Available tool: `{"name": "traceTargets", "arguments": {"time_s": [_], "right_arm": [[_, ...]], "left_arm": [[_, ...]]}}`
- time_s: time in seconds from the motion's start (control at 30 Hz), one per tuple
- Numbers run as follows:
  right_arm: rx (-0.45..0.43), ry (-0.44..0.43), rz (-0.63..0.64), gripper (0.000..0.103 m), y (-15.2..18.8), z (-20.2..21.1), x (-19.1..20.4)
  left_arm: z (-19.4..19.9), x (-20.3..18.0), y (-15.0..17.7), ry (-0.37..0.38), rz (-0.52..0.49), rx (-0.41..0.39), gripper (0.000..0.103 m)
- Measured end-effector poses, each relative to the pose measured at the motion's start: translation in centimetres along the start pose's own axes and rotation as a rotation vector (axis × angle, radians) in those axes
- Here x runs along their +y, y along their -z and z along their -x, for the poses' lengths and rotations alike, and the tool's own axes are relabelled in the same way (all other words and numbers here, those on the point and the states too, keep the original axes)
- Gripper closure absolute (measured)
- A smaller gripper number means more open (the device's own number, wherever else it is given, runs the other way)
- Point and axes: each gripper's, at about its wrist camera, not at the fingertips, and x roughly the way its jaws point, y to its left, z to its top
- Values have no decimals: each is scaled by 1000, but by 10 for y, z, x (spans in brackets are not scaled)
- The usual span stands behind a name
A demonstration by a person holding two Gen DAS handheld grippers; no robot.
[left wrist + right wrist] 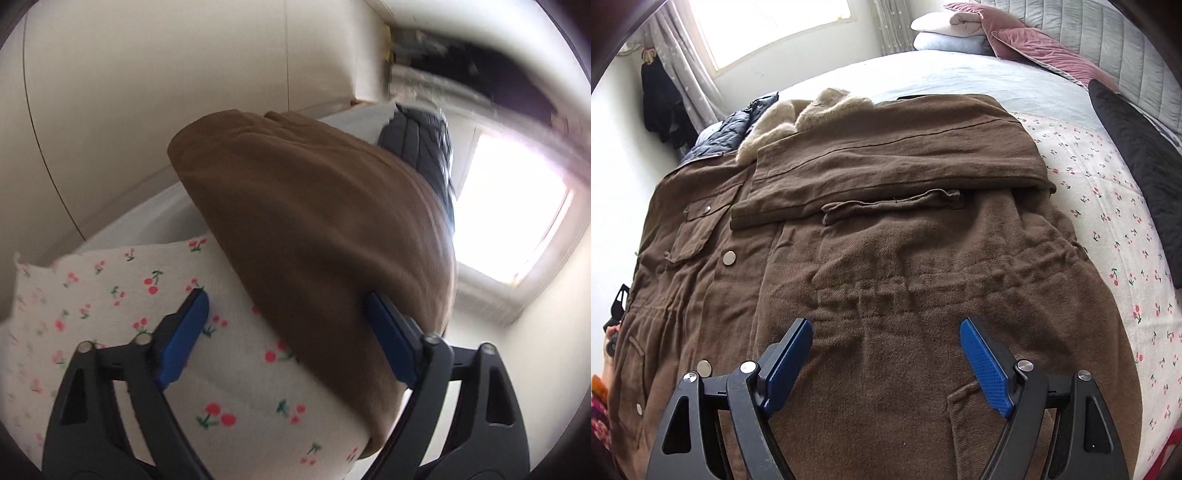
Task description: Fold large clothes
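A large brown coat (886,258) lies spread on the bed, its pale fur collar (812,107) at the far end and one sleeve (886,166) folded across its middle. My right gripper (885,325) hovers open over the coat's lower part with nothing pressed between its blue pads. The left wrist view is rolled on its side. There my left gripper (286,299) is open at the coat's (314,229) hem edge. The hem and the cherry-print sheet (110,295) lie between the jaws. One pad (391,339) rests against the brown cloth, and the other pad (181,339) stands clear over the sheet.
A dark puffer jacket (731,125) lies beyond the collar by the window. Pillows (945,33), a pink quilt (1045,51) and a black cushion (1137,155) crowd the headboard side. The cherry-print sheet (1108,229) is bare on the right. A hand and patterned sleeve (600,387) show at the left edge.
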Motion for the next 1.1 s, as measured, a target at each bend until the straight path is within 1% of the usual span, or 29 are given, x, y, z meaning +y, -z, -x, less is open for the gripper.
{"name": "traceTargets", "arguments": {"time_s": [0.03, 0.07, 0.1, 0.13, 0.17, 0.23, 0.27, 0.3, 0.37, 0.43, 0.47, 0.6, 0.63, 0.67, 0.7, 0.73, 0.8, 0.87, 0.9, 0.93, 0.97, 1.0, 1.03, 1.07, 1.1], "right_arm": [[2, 4, 3, 20, 0, -1, 1], [5, 7, 5, 20, 1, -2, 1], [5, 8, 7, 20, 1, -3, 1], [5, 9, 9, 20, 1, -3, 1], [3, 8, 9, 20, 1, -2, 1], [1, 3, 5, 20, 1, -1, 0], [0, 1, 1, 20, 1, -1, -1], [-2, 0, -2, 20, 0, 0, -1], [-5, -3, -7, 20, 0, 1, -2], [-9, -8, -10, 20, 0, 2, -2], [-11, -12, -11, 20, 0, 3, -2], [-18, -20, -13, 20, 0, 6, -2], [-19, -21, -14, 20, 0, 6, -2], [-21, -22, -15, 20, 0, 7, -2], [-23, -23, -17, 20, 0, 8, -3], [-24, -24, -19, 20, 0, 8, -3], [-28, -25, -23, 20, -1, 10, -4], [-28, -28, -30, 20, -1, 10, -6], [-27, -29, -32, 20, -1, 10, -6], [-27, -29, -34, 20, -1, 10, -6], [-26, -29, -36, 20, -1, 10, -7], [-26, -30, -37, 20, -1, 10, -7], [-27, -30, -38, 20, -1, 10, -8], [-28, -32, -38, 20, -1, 10, -8], [-28, -32, -39, 20, -1, 10, -8]], "left_arm": [[-1, 1, -1, 19, 18, -3, 30], [-1, 0, -2, 43, 30, -13, 48], [1, -2, -3, 50, 27, -24, 71], [5, -10, -4, 42, 4, -54, 79], [11, -18, -3, 33, -21, -83, 92], [27, -43, 1, 21, -111, -161, 93], [38, -63, 6, 16, -187, -201, 94], [46, -76, 8, 19, -240, -224, 94], [61, -112, 23, 36, -372, -262, 94], [72, -140, 40, 63, -488, -282, 94], [77, -163, 57, 85, -571, -286, 95], [89, -226, 119, 167, -844, -249, 95], [88, -241, 140, 184, -921, -227, 95], [85, -257, 168, 203, -1018, -192, 95], [84, -265, 186, 213, -1078, -169, 95], [78, -277, 216, 223, -1175, -125, 95], [65, -285, 267, 233, -1333, -38, 95], [44, -283, 315, 225, -1469, 63, 95], [29, -278, 341, 207, -1542, 144, 95], [23, -266, 359, 193, -1593, 195, 95], [9, -254, 384, 165, -1669, 270, 95], [-7, -238, 408, 124, -1747, 370, 94], [-17, -227, 420, 93, -1790, 437, 94], [-33, -206, 438, 33, -1842, 549, 93], [-46, -187, 449, -25, -1873, 631, 91]]}}
